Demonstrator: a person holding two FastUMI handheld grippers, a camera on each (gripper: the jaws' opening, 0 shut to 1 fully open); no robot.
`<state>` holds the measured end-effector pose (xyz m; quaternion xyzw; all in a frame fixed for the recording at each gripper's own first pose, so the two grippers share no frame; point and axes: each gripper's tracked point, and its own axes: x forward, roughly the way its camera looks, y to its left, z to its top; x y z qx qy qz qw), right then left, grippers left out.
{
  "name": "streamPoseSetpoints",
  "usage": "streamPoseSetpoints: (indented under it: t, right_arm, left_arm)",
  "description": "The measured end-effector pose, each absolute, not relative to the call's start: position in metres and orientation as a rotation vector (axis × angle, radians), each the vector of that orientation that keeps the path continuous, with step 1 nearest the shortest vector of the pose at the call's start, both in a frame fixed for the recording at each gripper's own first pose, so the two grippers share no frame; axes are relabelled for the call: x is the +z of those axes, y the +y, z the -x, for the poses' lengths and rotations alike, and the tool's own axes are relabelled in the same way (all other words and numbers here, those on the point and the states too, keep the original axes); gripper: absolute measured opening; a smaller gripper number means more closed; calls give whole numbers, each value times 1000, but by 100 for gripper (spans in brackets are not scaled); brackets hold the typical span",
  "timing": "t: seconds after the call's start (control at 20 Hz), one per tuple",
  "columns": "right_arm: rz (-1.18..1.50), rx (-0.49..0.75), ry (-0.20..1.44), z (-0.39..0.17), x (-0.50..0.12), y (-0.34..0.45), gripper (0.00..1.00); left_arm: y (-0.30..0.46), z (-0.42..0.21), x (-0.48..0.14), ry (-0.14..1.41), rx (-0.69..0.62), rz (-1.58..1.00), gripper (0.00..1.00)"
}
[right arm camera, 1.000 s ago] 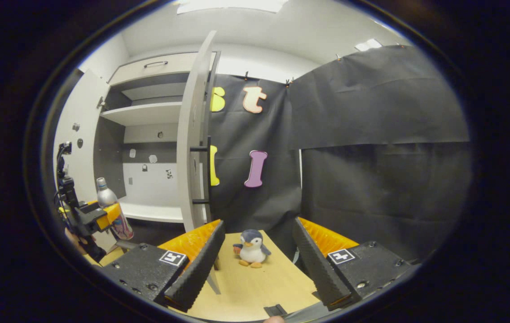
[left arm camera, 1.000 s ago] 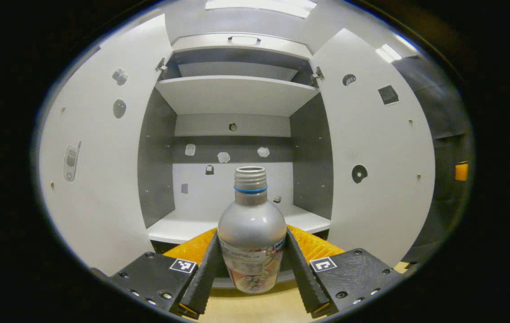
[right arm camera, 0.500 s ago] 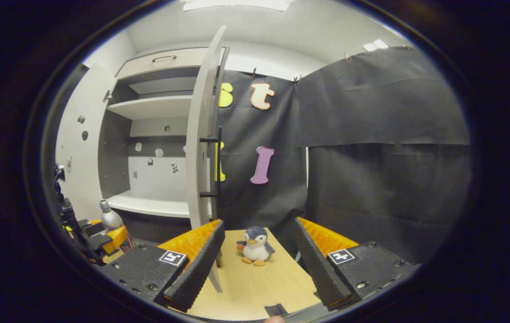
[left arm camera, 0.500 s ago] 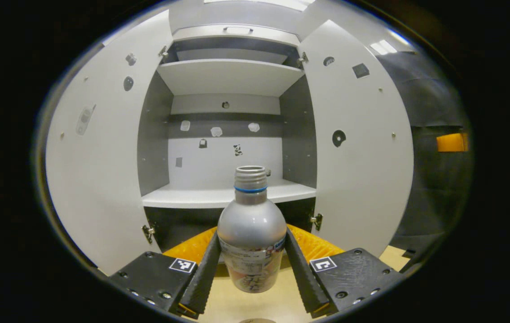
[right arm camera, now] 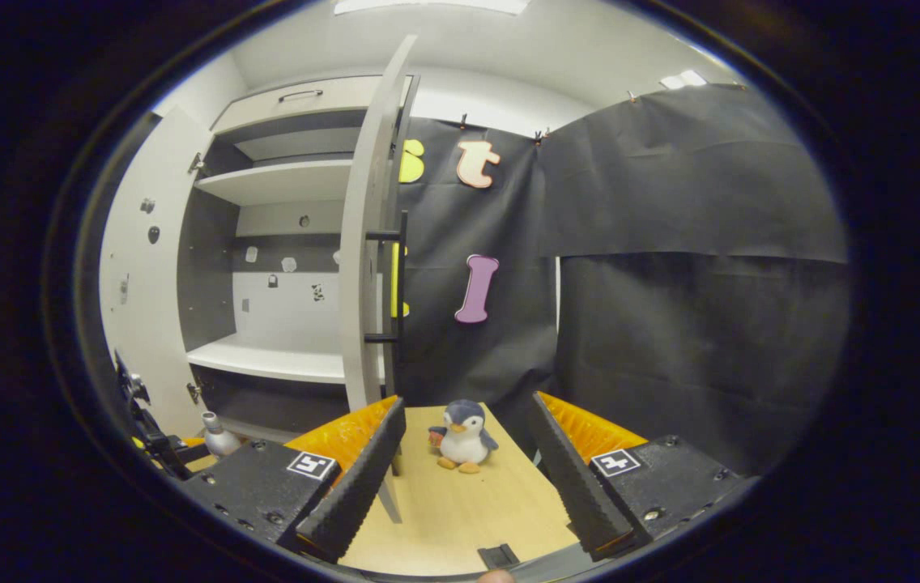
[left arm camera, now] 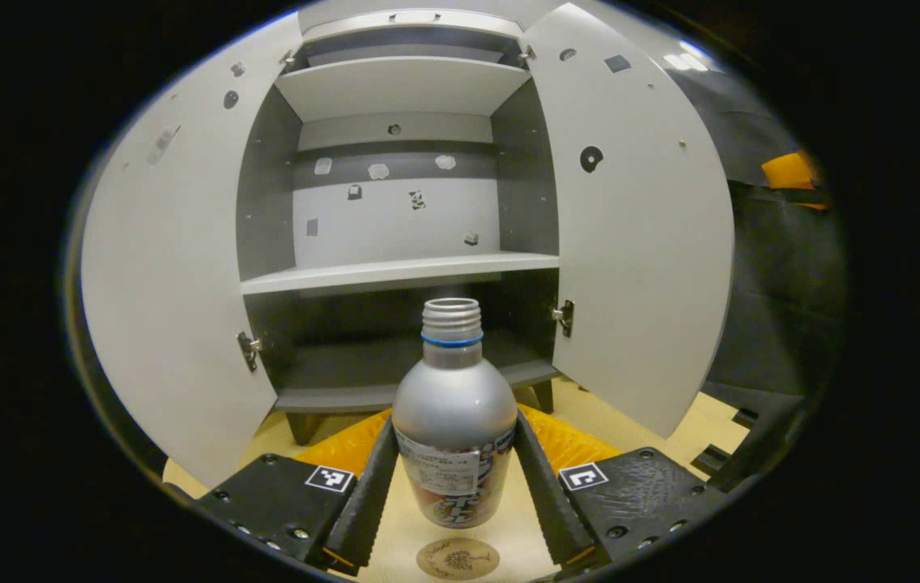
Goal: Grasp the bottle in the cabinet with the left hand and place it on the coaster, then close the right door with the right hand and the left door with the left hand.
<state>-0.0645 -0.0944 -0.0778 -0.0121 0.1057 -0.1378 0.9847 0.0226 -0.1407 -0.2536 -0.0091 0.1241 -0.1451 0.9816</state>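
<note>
My left gripper (left arm camera: 453,486) is shut on a silver bottle (left arm camera: 454,413) with an open neck and a blue ring. The bottle hangs upright, its base just above a round brown coaster (left arm camera: 457,559) on the wooden table. Behind it stands the grey cabinet (left arm camera: 395,267) with its left door (left arm camera: 168,267) and right door (left arm camera: 638,235) both swung wide. In the right gripper view, my right gripper (right arm camera: 464,478) is open with nothing between its fingers, and the right door (right arm camera: 367,243) shows edge-on with its black handle (right arm camera: 399,283). The bottle top (right arm camera: 217,437) shows at the lower left there.
A small plush penguin (right arm camera: 464,435) sits on the wooden table (right arm camera: 460,510) ahead of my right gripper. The cabinet's shelves (left arm camera: 395,274) hold nothing. Black cloth (right arm camera: 670,283) hangs to the right of the cabinet.
My left gripper has carried the bottle out of the cabinet and downward; the coaster has come into sight under it. The right gripper has barely moved.
</note>
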Motion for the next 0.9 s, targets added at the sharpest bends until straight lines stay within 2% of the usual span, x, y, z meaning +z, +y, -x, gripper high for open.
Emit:
streamPoseSetpoints:
  t: [0.3,0.35,0.4,0.45,0.6,0.65,0.7,0.9]
  right_arm:
    - [22,-272,219,63,-82,-93,100]
    - [23,-271,219,63,-81,-94,97]
    - [24,-271,221,63,-80,-94,100]
    - [22,-268,224,63,-82,-93,97]
    - [17,-257,231,61,-81,-89,100]
    - [18,-254,230,61,-80,-89,97]
    - [19,-256,228,61,-79,-89,97]
    - [23,-268,252,59,-84,-89,100]
  left_arm:
    - [-143,-9,-299,310,-289,-35,77]
    - [-143,-7,-305,315,-288,-39,77]
    - [-144,-5,-310,322,-288,-46,77]
    - [-143,-3,-316,330,-286,-54,77]
    - [-144,4,-331,351,-285,-66,77]
    - [-143,5,-336,360,-283,-67,81]
    - [-143,7,-340,364,-284,-64,77]
    - [-142,15,-358,377,-291,-115,77]
